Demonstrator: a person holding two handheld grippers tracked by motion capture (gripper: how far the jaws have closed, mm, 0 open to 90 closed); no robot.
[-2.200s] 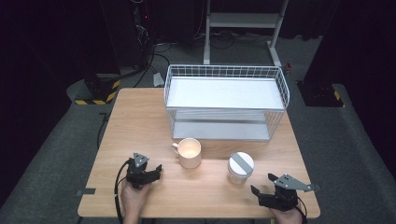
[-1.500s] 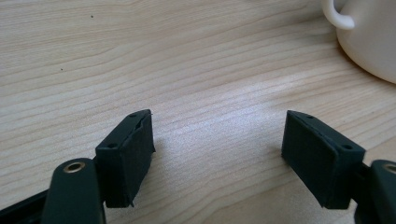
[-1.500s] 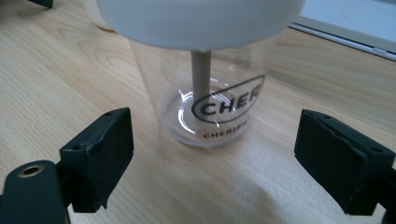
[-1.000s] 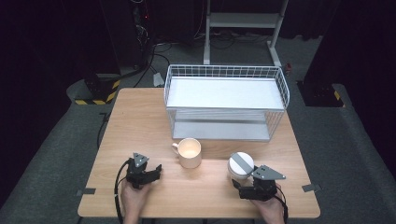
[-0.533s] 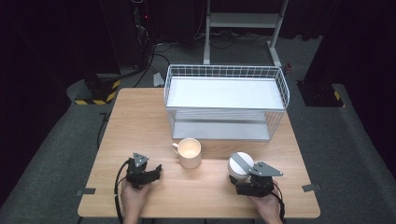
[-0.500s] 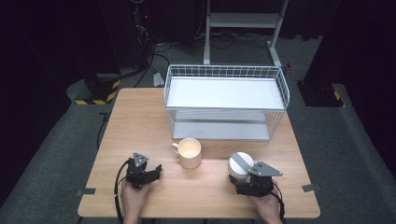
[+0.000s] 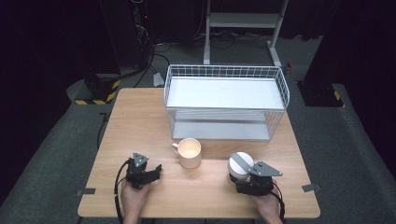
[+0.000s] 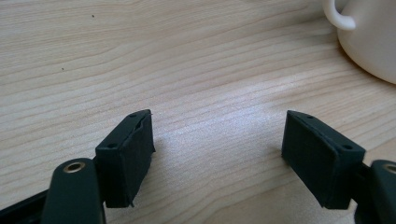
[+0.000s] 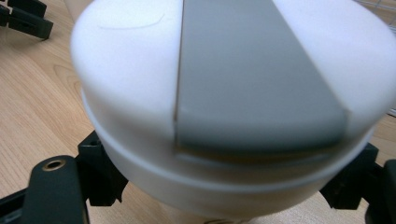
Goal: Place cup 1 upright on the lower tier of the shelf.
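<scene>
A white round container [image 7: 239, 164] with a grey stripe across its lid stands near the table's front right. My right gripper [image 7: 241, 176] sits just behind it, open, one jaw on each side of its base. In the right gripper view the container [image 9: 224, 93] looms large between the jaws, and I cannot tell whether my right gripper [image 9: 224, 186] touches it. A cream mug [image 7: 189, 153] stands at the front middle, handle to the left. My left gripper [image 7: 156, 171] rests on the table left of the mug, open and holding nothing. In the left gripper view the mug [image 8: 369, 37] sits ahead of my left gripper [image 8: 217, 154].
A white wire basket [image 7: 224, 69] with a shelf inside fills the back right of the wooden table [image 7: 140, 121]. Behind the table are a metal stand [image 7: 243, 21] and cables on the dark floor.
My right gripper has moved from the front right corner leftward and forward, up to the white container, which now sits between its jaws. The left gripper has stayed put.
</scene>
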